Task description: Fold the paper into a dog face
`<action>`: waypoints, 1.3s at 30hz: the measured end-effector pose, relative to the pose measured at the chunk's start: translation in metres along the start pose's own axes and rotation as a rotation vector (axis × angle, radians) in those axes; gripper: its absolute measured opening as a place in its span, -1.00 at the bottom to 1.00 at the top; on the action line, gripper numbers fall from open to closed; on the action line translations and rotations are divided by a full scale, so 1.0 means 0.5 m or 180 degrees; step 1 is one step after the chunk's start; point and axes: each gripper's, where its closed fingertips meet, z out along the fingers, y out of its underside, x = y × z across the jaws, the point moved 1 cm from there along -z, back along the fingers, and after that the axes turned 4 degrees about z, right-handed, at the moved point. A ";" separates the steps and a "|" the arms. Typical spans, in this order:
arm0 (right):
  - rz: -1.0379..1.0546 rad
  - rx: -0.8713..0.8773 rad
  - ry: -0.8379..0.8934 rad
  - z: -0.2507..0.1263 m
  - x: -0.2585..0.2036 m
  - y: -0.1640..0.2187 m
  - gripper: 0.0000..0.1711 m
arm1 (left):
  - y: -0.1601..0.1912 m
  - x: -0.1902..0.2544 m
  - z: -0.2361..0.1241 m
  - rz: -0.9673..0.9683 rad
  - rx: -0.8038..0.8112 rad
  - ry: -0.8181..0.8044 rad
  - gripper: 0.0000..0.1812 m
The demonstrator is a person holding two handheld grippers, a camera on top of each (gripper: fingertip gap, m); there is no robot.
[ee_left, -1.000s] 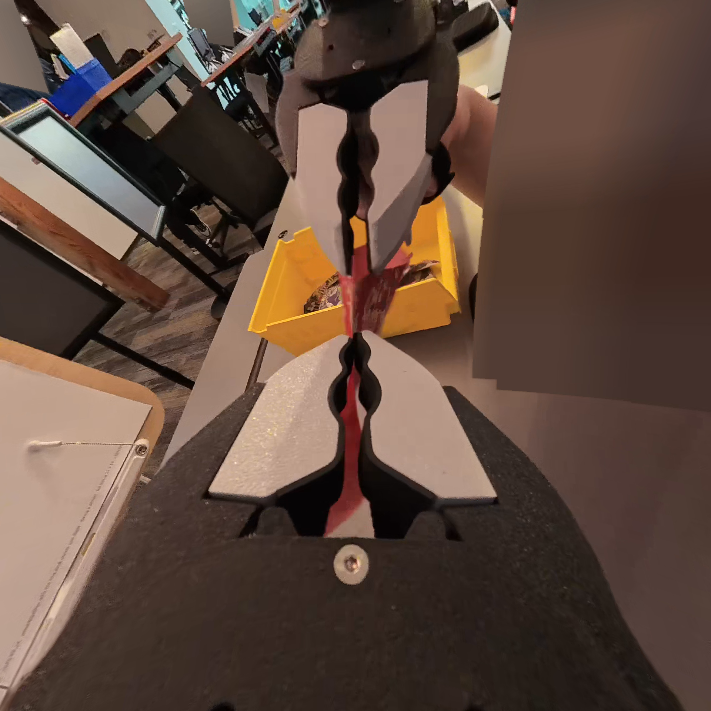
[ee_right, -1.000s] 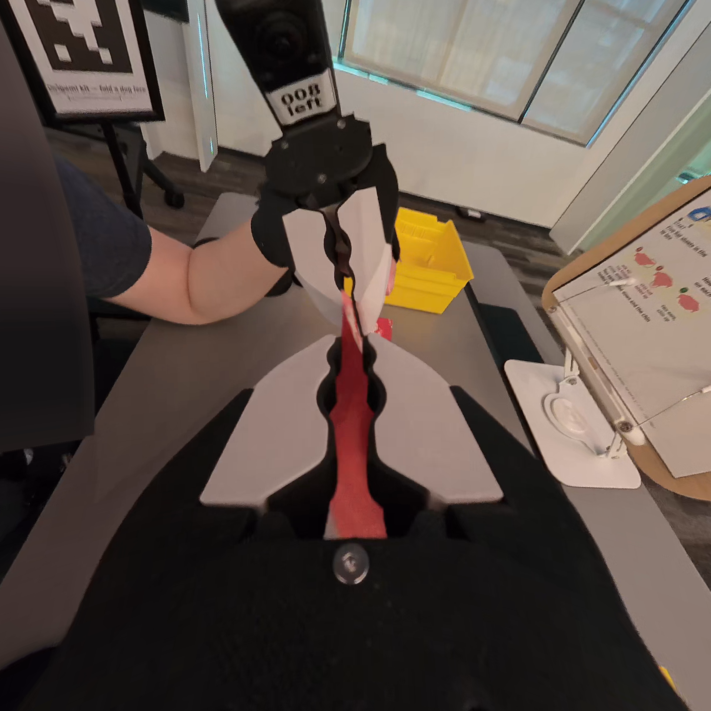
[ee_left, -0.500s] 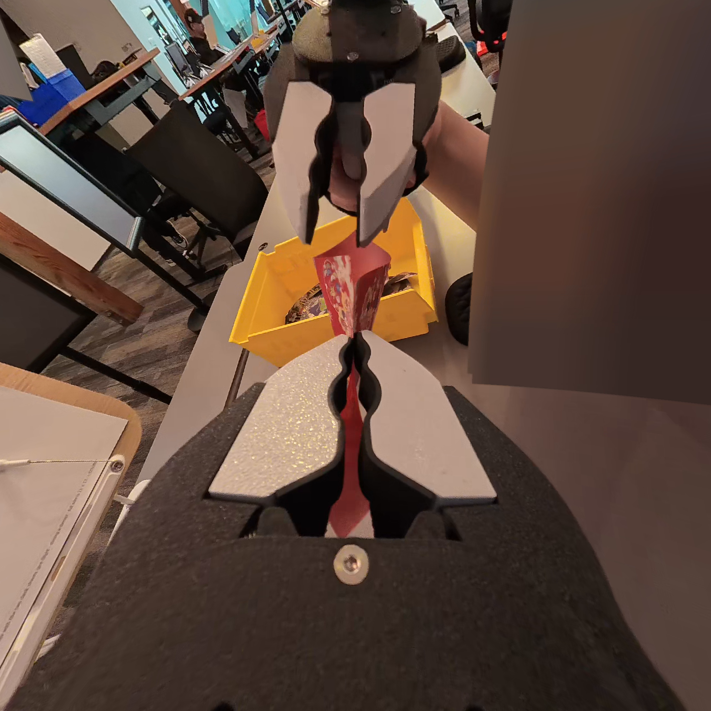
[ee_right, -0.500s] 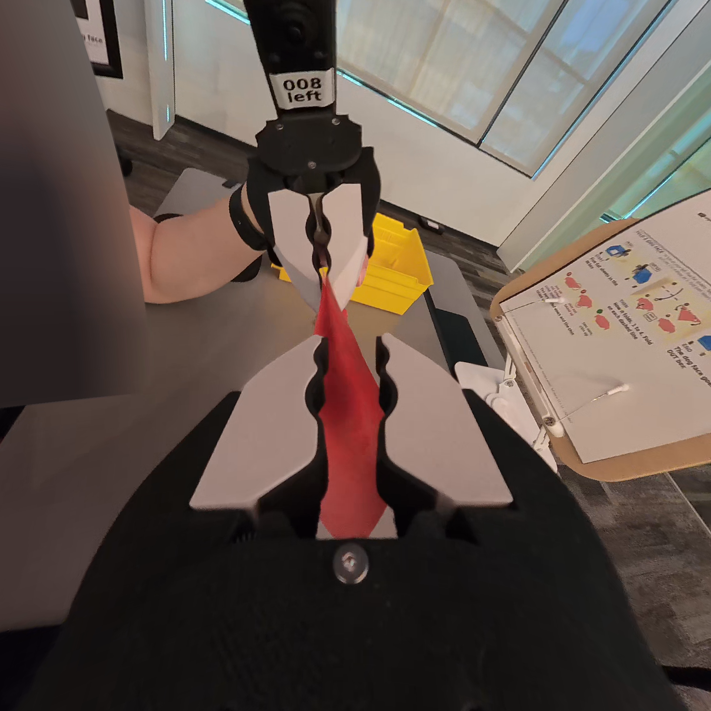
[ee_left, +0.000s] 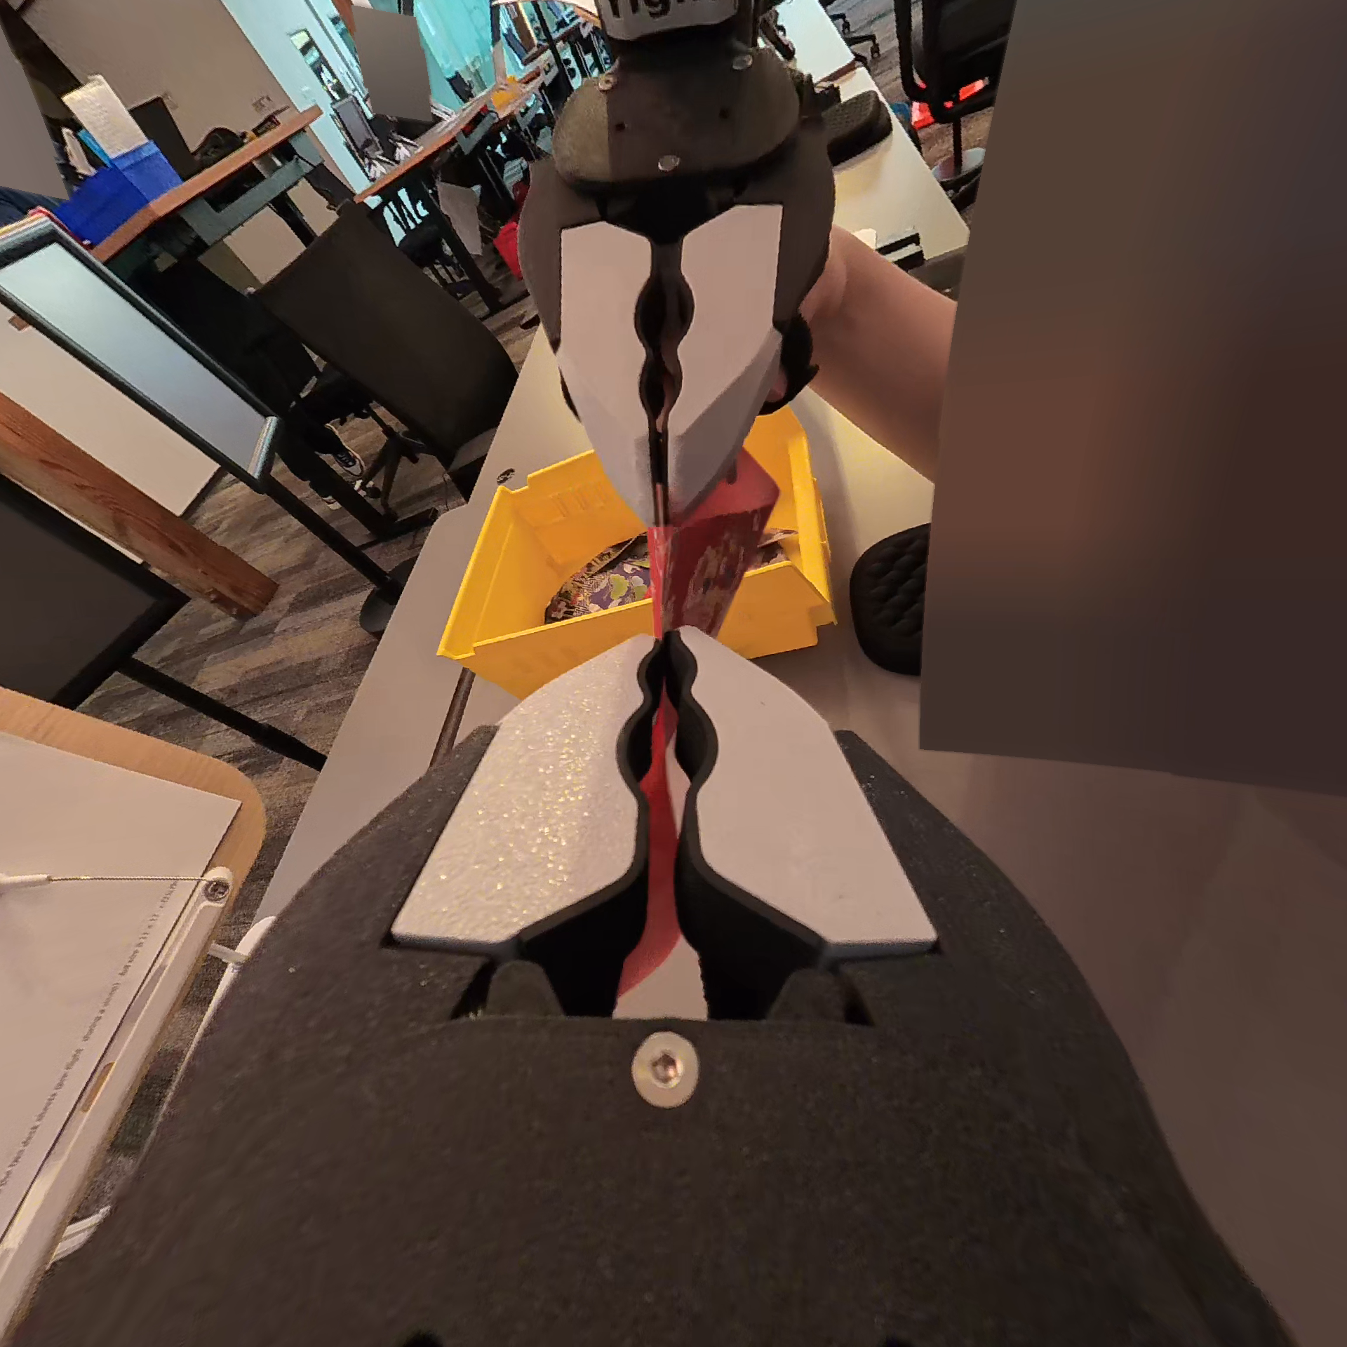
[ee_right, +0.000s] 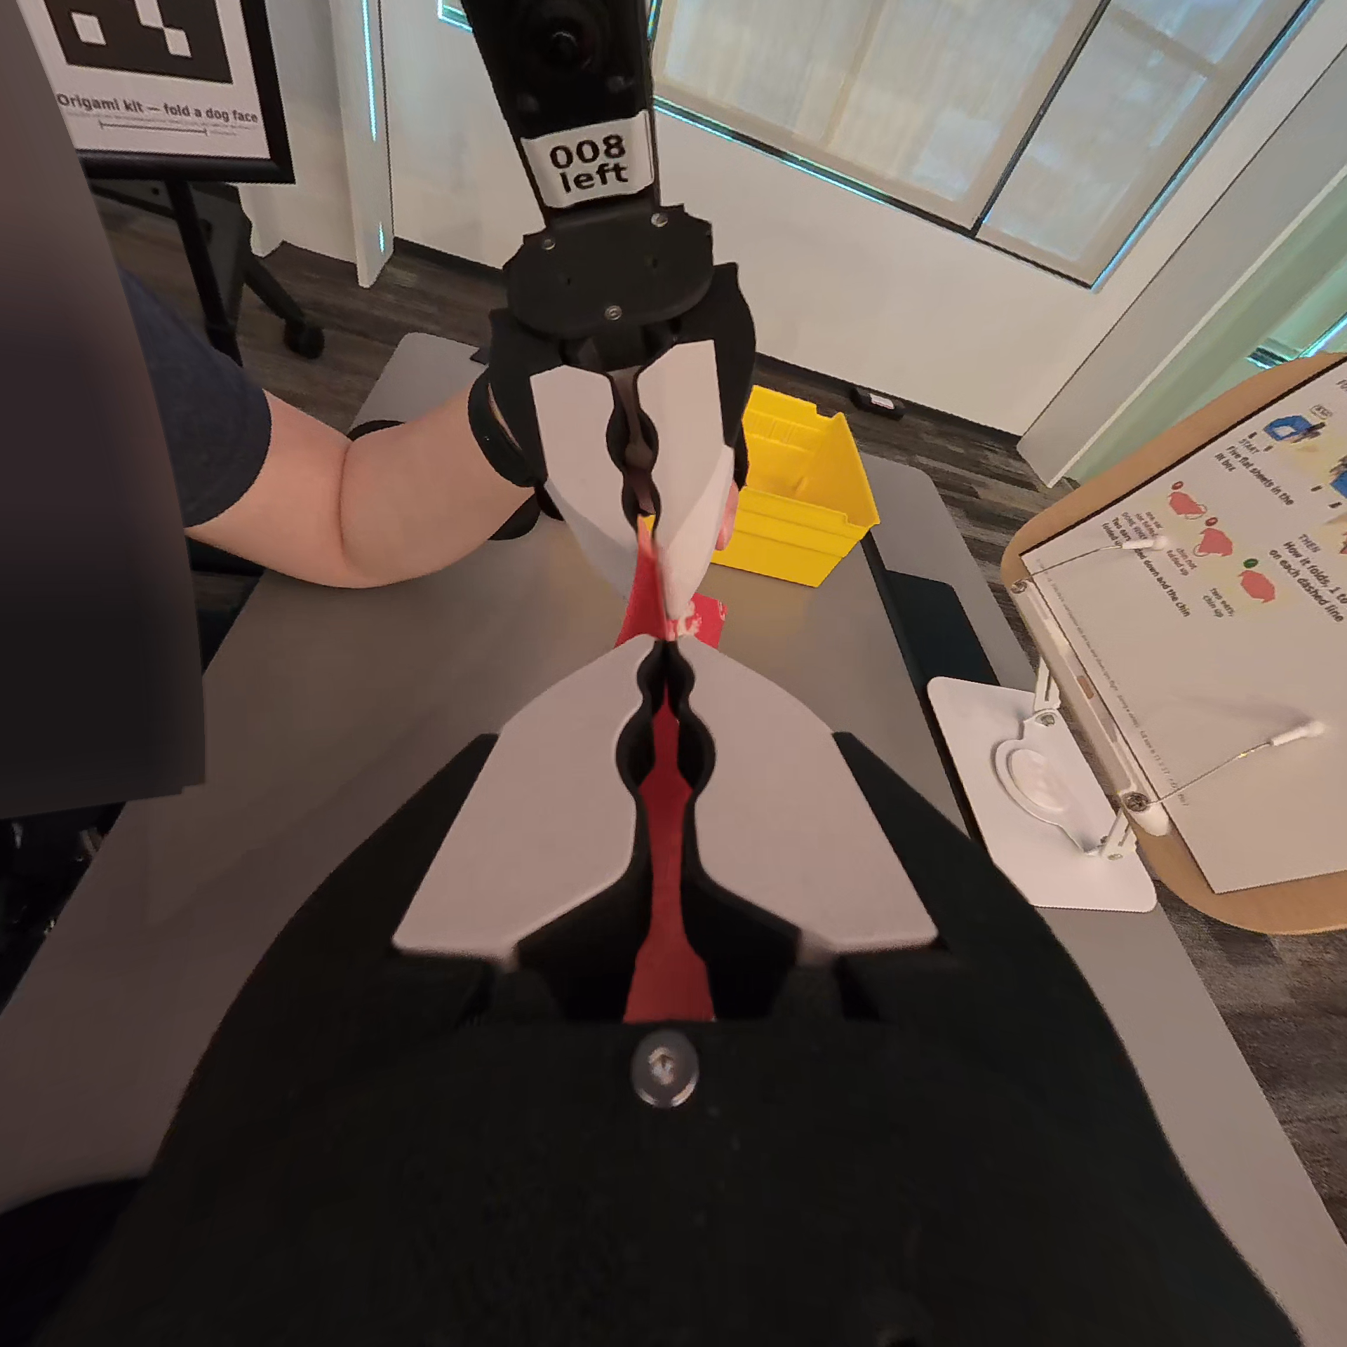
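A folded red patterned paper point(ee_left: 703, 576) hangs in the air between my two grippers, above the grey table point(ee_right: 364, 692). My left gripper point(ee_left: 667, 641) is shut on one end of it, with a red strip running back between its fingers. My right gripper point(ee_left: 660, 503) faces it from above the yellow bin and is shut on the other end. In the right wrist view my right gripper point(ee_right: 665, 649) is shut on the red paper point(ee_right: 667, 838), and the left gripper point(ee_right: 660, 583) meets it tip to tip.
A yellow bin point(ee_left: 510, 641) holding patterned papers sits on the table behind the grippers; it also shows in the right wrist view point(ee_right: 794, 510). An instruction board point(ee_right: 1203, 656) on a white stand point(ee_right: 1042, 787) stands at the table's side. A black pad point(ee_left: 893, 598) lies beside the bin.
Half a second ago my right gripper was open and drawn back from the paper. It has closed on the paper again, tip to tip with the left, which kept its hold.
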 end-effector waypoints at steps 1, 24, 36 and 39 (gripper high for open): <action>0.0016 -0.0004 0.0027 0.000 0.002 0.000 -0.99 | 0.000 -0.002 0.000 0.0008 0.0006 -0.0021 -1.00; 0.0453 0.0037 0.0104 0.011 0.017 -0.008 -0.99 | -0.009 -0.037 -0.009 0.0294 -0.0017 -0.0576 -0.99; 0.0681 0.0119 0.0207 0.011 0.034 -0.011 -0.99 | -0.012 -0.038 -0.009 0.0294 -0.0005 -0.0616 -1.00; 0.0637 0.0136 0.0250 0.014 0.034 -0.015 -0.99 | -0.012 -0.043 -0.010 0.0310 -0.0007 -0.0683 -0.98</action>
